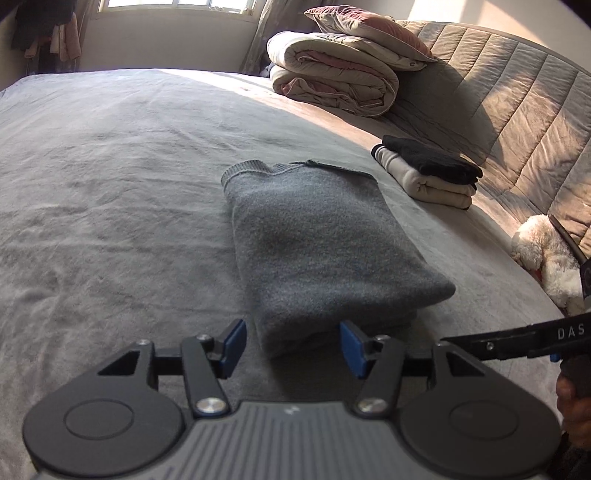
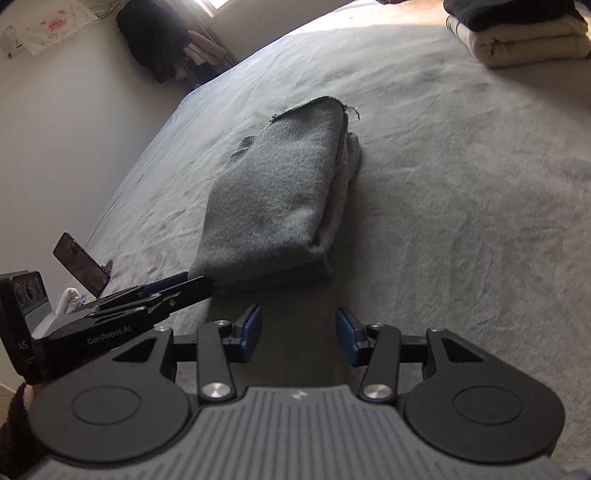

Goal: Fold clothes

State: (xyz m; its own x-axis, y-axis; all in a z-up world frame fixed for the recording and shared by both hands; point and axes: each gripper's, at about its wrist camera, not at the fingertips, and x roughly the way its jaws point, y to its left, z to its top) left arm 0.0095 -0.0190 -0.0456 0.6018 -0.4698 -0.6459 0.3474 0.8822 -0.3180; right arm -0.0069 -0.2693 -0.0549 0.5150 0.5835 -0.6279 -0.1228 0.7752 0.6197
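So over on the far left there's a dark bundle of clothes hanging on the wall (image 2: 155,40) next to the sunlit window (image 1: 177,5), and a black phone propped up on a stand (image 2: 79,264) at the left edge of the bed. The wide grey sheet-covered bed (image 1: 92,166) takes up pretty much everything else.

Left gripper (image 1: 293,345) is down low at the near end of the folded grey fleece sweater (image 1: 314,236), blue pads spread apart with the sweater's near edge sitting in the gap between them. I can't see the pads pressing on the fabric, so it's not pinching anything.

The sweater itself lies flat about mid-bed, folded into a long rectangle, ribbed collar at the far end, rounded fold at the near end.

Right gripper (image 2: 298,338) hovers just short of that same near end, tongs spread too, only bare sheet between them.

Further right, well apart from the sweater, there's a small stack of folded clothes, black on top of beige (image 1: 430,171). Behind that, a rolled-up cream and pink quilt with a pillow on it (image 1: 340,74) against the padded beige headboard (image 1: 517,103), and a fluffy white plush toy (image 1: 546,258) at the near right.
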